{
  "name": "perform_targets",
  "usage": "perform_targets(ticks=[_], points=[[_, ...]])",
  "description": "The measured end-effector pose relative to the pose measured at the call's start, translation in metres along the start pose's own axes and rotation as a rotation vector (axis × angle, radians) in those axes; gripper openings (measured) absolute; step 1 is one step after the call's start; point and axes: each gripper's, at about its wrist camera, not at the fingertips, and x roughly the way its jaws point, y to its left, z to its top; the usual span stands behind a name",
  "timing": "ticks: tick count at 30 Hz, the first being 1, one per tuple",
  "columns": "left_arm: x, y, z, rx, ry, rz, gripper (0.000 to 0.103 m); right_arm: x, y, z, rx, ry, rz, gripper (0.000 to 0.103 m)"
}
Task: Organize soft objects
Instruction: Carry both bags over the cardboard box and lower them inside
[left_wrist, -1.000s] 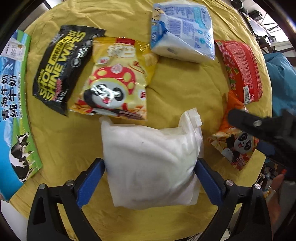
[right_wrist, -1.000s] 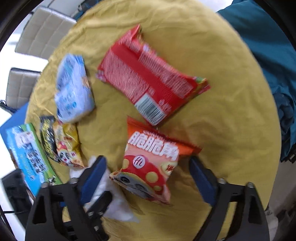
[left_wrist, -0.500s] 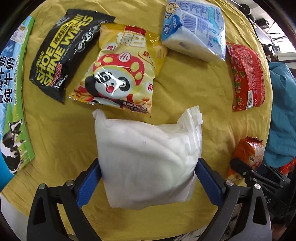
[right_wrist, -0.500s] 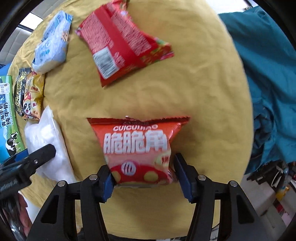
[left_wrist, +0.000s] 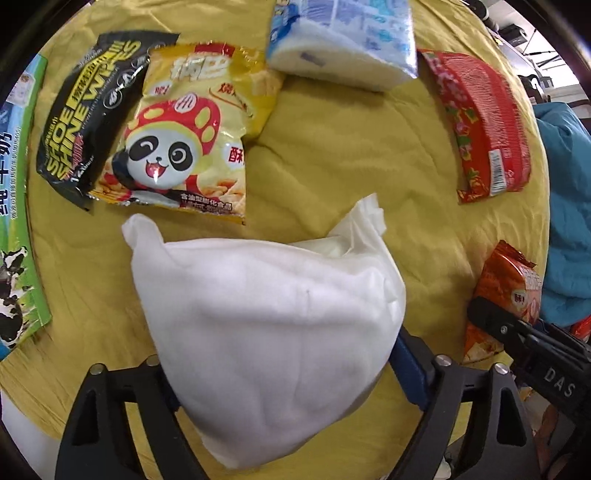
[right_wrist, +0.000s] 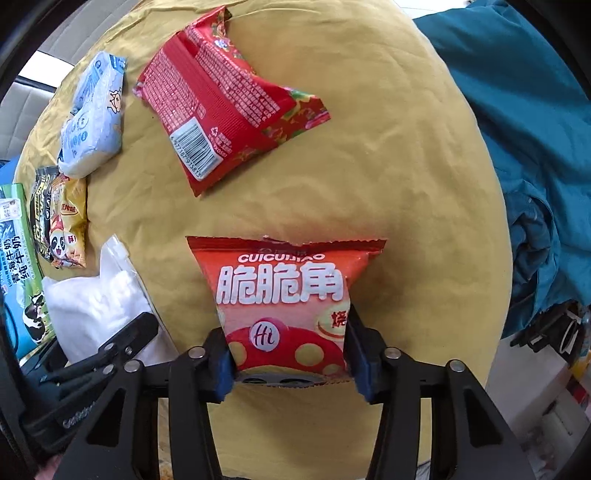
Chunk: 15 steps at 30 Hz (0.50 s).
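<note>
Currently six soft packs on the yellow tabletop (left_wrist: 332, 177): white pouch (left_wrist: 273, 332), yellow panda bag (left_wrist: 188, 140), black wipes pack (left_wrist: 81, 125), blue tissue pack (left_wrist: 340, 37), red packet (left_wrist: 484, 129), orange snack bag (right_wrist: 288, 295). Left gripper (left_wrist: 280, 373) clamps the white pouch, lower centre; right gripper (right_wrist: 290, 354) clamps the orange bag, lower centre. Versus 0.5 s ago, the pouch is squeezed narrower and looms larger. Milk carton (left_wrist: 14, 229) cut off at left edge.

Both grippers are black open-frame plastic with silver round screw heads. The left gripper (left_wrist: 282, 373) and right gripper (right_wrist: 290, 356) carry blue finger pads; one casing bears white "DAS" lettering.
</note>
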Motion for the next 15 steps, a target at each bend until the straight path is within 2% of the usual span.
perform_targets(ticks=[3,10,15], points=[[-0.010,-0.013,-0.014,0.013,-0.028,0.009,0.077,-0.004,0.005,-0.003,-0.018,-0.023,-0.019,0.042],[-0.054,-0.013,-0.028,0.032,-0.089,0.015,0.074,-0.022,0.016,-0.017,-0.067,-0.073,-0.031,0.041],[-0.110,0.002,-0.045,0.029,-0.137,-0.010,0.073,-0.039,0.028,-0.033,-0.083,-0.114,-0.029,0.041]])
